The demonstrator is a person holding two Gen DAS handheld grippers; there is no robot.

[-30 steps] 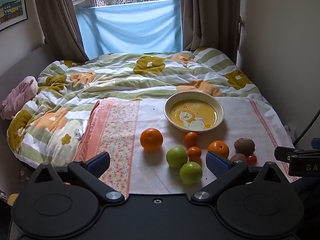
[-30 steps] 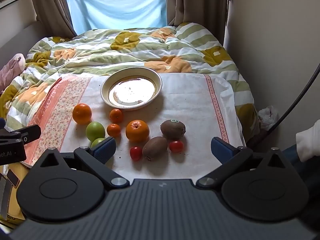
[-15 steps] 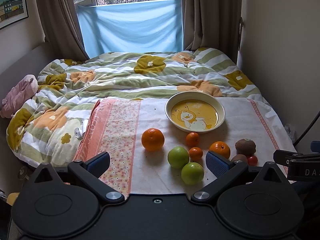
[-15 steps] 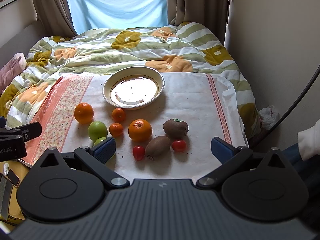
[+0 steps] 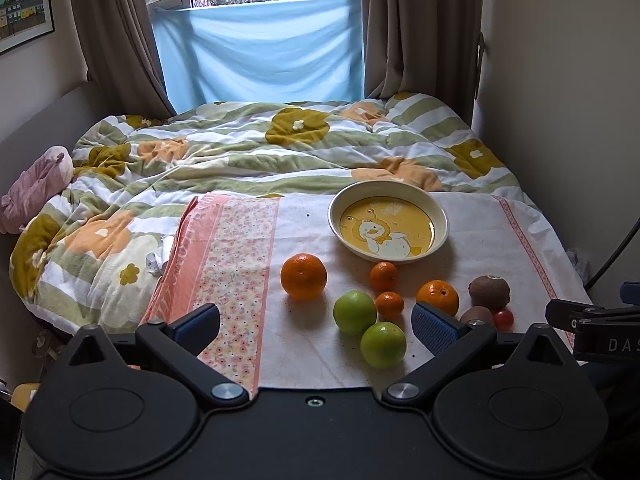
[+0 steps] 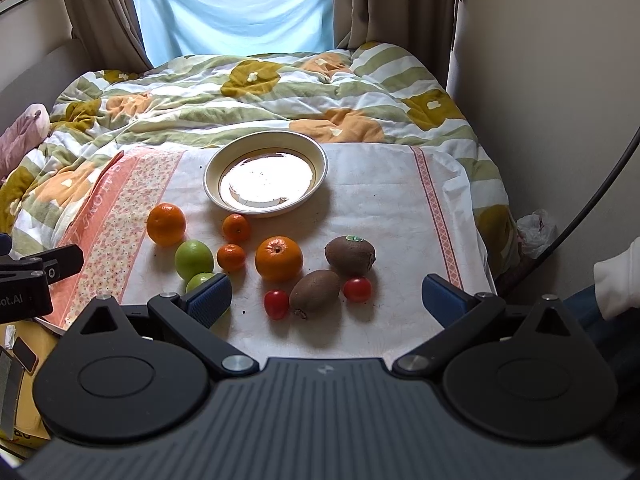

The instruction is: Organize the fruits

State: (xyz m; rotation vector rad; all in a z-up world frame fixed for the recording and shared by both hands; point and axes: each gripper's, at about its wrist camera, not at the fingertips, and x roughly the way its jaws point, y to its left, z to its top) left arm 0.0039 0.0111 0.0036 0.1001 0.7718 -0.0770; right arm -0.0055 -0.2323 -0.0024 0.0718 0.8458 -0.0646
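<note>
Fruit lies on a white cloth (image 6: 384,184) on the bed, in front of an empty cream bowl (image 5: 440,216) (image 6: 320,160). There are two large oranges (image 5: 303,276) (image 6: 279,259), two small mandarins (image 6: 236,227), two green apples (image 5: 355,312) (image 5: 383,344), two kiwis (image 6: 350,255) (image 6: 315,291) and two cherry tomatoes (image 6: 277,303) (image 6: 357,289). My left gripper (image 5: 316,322) is open and empty, near the apples. My right gripper (image 6: 326,298) is open and empty, with the near kiwi and tomatoes between its fingers in the view.
A rumpled flowered quilt (image 5: 280,148) covers the bed behind the cloth. A pink floral strip (image 5: 224,264) runs down the cloth's left side. A wall (image 6: 560,80) stands close on the right. A pink soft toy (image 5: 36,188) lies at the left.
Both cameras have moved slightly, so the fruit sits a little differently in each view. No fruit has moved and both grippers stay open.
</note>
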